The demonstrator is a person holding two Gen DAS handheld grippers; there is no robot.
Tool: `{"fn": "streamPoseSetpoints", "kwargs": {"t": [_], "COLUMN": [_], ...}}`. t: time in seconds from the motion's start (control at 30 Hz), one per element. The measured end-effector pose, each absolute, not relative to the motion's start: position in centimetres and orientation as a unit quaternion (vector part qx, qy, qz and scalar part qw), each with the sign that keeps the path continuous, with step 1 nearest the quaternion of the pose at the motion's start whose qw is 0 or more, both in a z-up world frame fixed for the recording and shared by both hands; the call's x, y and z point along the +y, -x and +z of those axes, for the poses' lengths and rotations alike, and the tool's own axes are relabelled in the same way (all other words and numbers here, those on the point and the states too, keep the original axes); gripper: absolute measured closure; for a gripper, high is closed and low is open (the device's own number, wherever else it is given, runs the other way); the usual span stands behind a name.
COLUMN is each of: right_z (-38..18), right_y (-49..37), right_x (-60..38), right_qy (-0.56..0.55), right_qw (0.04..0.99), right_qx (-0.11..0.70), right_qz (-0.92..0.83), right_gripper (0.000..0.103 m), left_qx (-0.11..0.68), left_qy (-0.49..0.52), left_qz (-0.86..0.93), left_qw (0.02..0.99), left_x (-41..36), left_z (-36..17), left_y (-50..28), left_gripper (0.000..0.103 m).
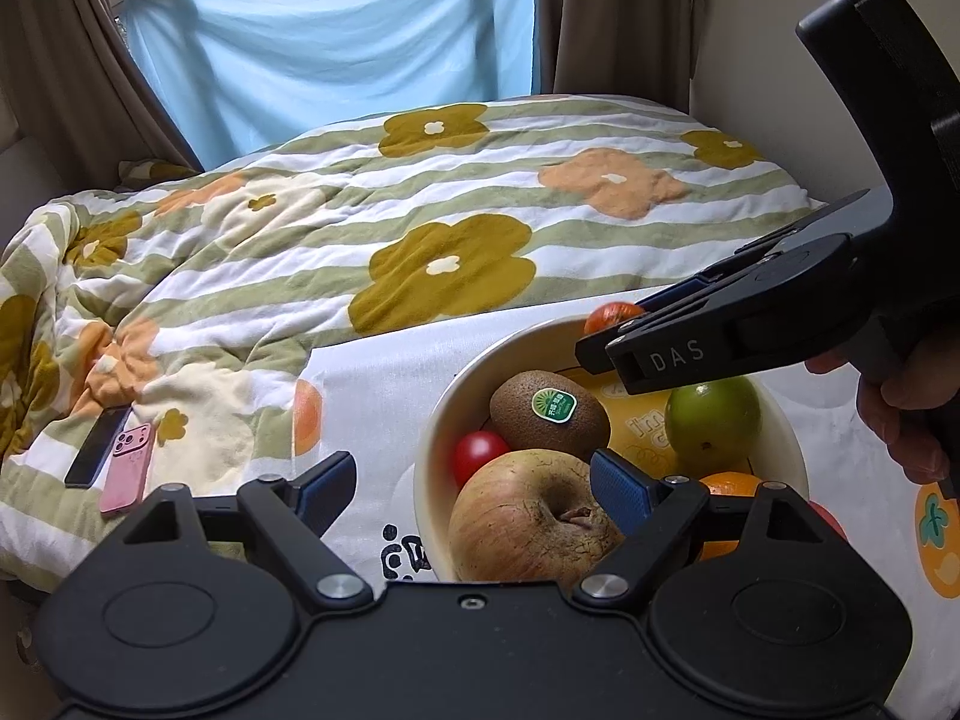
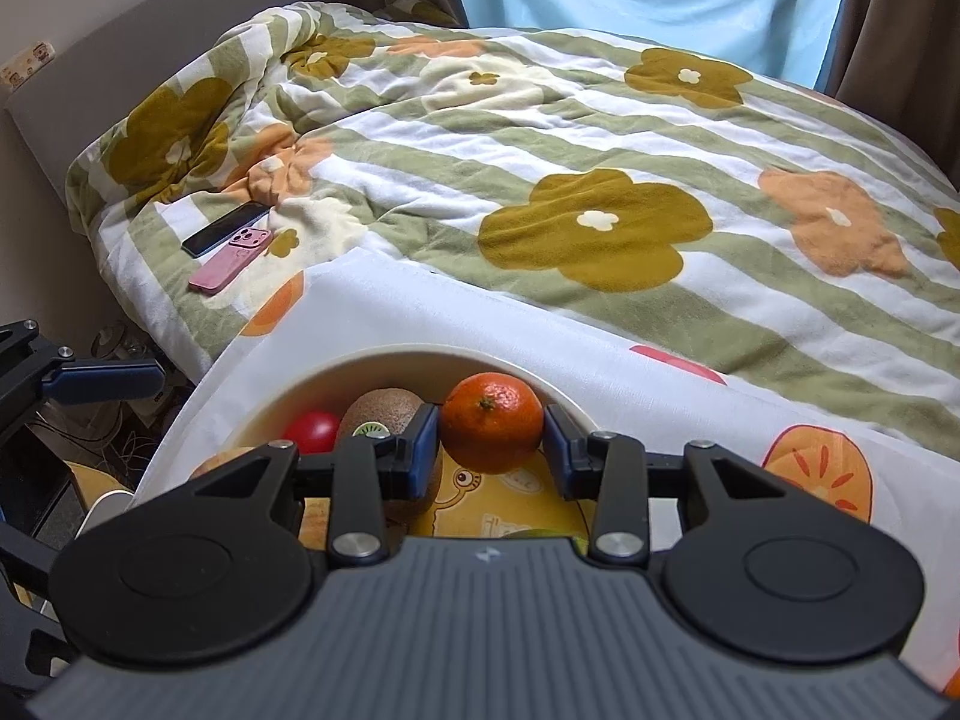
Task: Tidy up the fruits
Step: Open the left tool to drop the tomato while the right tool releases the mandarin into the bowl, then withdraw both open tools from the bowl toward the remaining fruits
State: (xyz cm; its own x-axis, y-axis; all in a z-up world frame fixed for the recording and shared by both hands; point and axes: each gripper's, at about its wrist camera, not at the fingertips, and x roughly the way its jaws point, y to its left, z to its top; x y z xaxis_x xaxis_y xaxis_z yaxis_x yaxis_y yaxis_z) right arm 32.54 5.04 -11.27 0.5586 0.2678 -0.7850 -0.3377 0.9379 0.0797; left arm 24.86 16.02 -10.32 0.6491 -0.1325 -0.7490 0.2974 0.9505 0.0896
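A cream bowl (image 1: 432, 438) sits on a white fruit-print cloth on the bed. It holds a large apple (image 1: 528, 516), a kiwi with a green sticker (image 1: 549, 414), a small red fruit (image 1: 477, 453), a green fruit (image 1: 714, 426) and an orange (image 1: 729, 489). My right gripper (image 2: 492, 438) is shut on a tangerine (image 2: 491, 420) and holds it over the bowl's far side (image 2: 384, 360); the tangerine peeks out behind it in the left wrist view (image 1: 612, 315). My left gripper (image 1: 474, 486) is open and empty, its right finger over the apple.
A striped flower quilt (image 2: 600, 180) covers the bed behind the cloth. A dark phone (image 2: 225, 228) and a pink phone (image 2: 231, 258) lie on it at the left. A person's hand (image 1: 900, 408) holds the right gripper. Curtains and a blue sheet hang at the back.
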Motion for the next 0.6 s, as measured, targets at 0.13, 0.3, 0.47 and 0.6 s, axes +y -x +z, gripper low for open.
{"fn": "streamPoseSetpoints", "kwargs": {"t": [0.13,0.3,0.47,0.6], "right_z": [-10.7,-10.3,-9.8,-9.2], "right_y": [-32.2,-31.8,-31.3,-30.5], "right_x": [5.4,5.2,5.1,4.7], "right_qy": [0.057,0.057,0.053,0.036], "right_qw": [0.893,0.898,0.901,0.902], "right_qx": [0.42,0.411,0.406,0.406], "right_qz": [0.15,0.146,0.145,0.14], "right_gripper": [0.001,0.0,0.0,0.0], "left_qx": [0.402,0.402,0.401,0.4], "left_qy": [-0.103,-0.103,-0.103,-0.099], "left_qz": [-0.118,-0.118,-0.118,-0.112], "left_qw": [0.902,0.902,0.903,0.904], "left_x": [16.1,16.2,16.2,16.2], "left_z": [-10.3,-10.3,-10.1,-9.9], "left_y": [-24.9,-24.9,-24.9,-24.6], "left_gripper": [0.015,0.015,0.015,0.015]}}
